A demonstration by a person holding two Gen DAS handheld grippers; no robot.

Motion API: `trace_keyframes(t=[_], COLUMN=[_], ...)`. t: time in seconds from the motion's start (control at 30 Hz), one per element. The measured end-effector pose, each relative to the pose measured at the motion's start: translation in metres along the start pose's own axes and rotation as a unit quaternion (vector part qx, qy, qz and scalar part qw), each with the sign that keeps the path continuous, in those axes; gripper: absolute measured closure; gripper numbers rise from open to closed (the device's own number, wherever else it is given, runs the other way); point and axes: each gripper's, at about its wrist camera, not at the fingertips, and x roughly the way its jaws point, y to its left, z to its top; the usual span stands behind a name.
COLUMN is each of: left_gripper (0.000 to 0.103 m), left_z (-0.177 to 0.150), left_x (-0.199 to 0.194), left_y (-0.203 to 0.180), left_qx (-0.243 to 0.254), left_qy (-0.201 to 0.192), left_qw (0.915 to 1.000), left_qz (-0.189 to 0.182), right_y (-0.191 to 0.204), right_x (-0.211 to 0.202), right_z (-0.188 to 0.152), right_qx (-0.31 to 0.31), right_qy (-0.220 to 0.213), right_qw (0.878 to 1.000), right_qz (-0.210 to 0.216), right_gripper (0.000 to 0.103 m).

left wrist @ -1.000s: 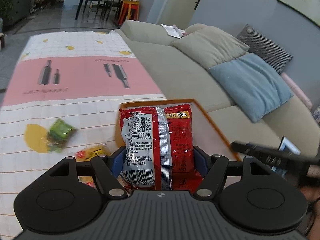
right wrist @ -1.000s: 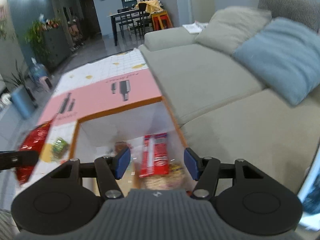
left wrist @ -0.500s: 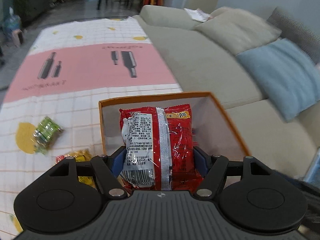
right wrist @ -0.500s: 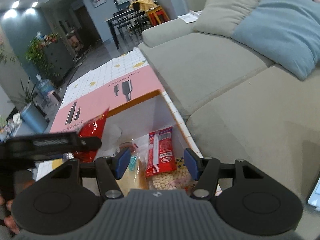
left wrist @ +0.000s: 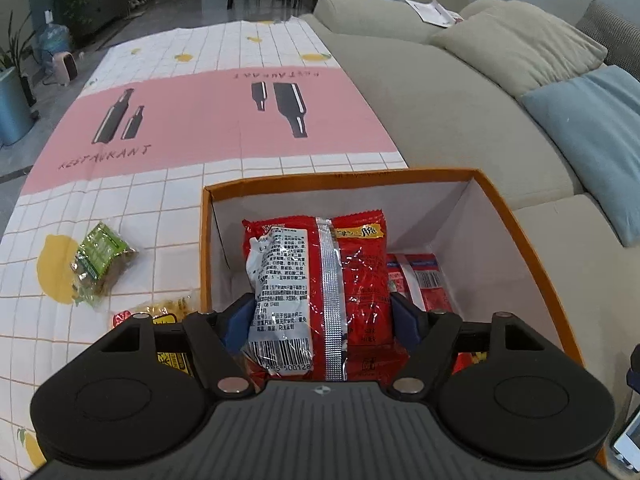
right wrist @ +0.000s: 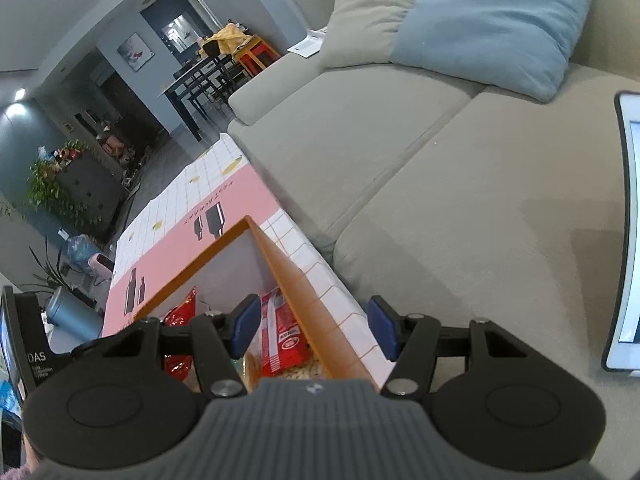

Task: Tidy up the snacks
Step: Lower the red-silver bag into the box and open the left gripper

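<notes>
Left tool (left wrist: 322, 312): a second ago the red bag (left wrist: 320, 296) hung over the near corner of the box (left wrist: 516, 232), with the table (left wrist: 168, 128) filling most of the view. Now the box interior sits square under the bag, lower centre of the left view. The tool's jaws are opening; the bag is still between the blue pads (left wrist: 402, 320), and a slim gap may show on the right side, so the hold looks to be letting go. Judged: this is the drop step, bag about to land in the box.

Right tool (right wrist: 314, 326): half open, nothing between its pads. Its view has rolled since a second ago; the box's orange wall now runs diagonally up the middle of the frame. It straddles that wall without visibly touching it.

Left to do, judged: green packet (left wrist: 102, 262) and yellow packet (left wrist: 168, 312) lie on the table, left of the box.

Materials:
- Red bag: glossy crinkled film, silver crimped back seam, white label panel with barcode. Puffy, will slide easily.
- Box: stiff card, orange outside, white inside, open top. Already holds a red-and-white pack (left wrist: 420, 280) and, in the right view, something pale and pebbly.
- Table: covered by a smooth cloth, pink band with bottle prints, white grid.
- Sofa (left wrist: 440, 92): beige woven fabric, soft cushions.
</notes>
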Motion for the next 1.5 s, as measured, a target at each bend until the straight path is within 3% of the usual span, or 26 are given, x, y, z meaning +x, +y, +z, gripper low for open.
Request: trace_keyframes(t=[0.23,0.43,0.67,1.1,1.5], left_gripper=[0.017,0.017,0.017,0.017,0.016], left_z=[-0.001,0.0,0.005,0.008,-0.001], left_x=[-0.002,-0.014,-0.042,-0.096,-0.145], left_y=[-0.005,0.001,0.005,0.04,0.084], left_qx=[-0.006,-0.018,0.002,0.012,0.02], left_qy=[-0.008,-0.007,-0.028,-0.065,-0.117], left_qw=[0.9999,0.9998,0.9994,0.9972,0.9923], left_qz=[0.012,-0.006,-0.022,-0.035,-0.034], right_y=[0.006,0.031,0.053,0.09,0.151], right_x=[0.006,0.018,0.024,0.012,0.007], right_z=[-0.002,-0.01,-0.015,-0.026,-0.047], right_qx=[-0.008,-0.047,-0.084,-0.142,-0.187], right_qy=[0.02,0.044,0.061,0.064,0.052], right_qw=[1.0,0.997,0.993,0.986,0.978], right_qz=[0.018,0.042,0.048,0.052,0.08], right_gripper=[0.044,0.044,0.044,0.044,0.043])
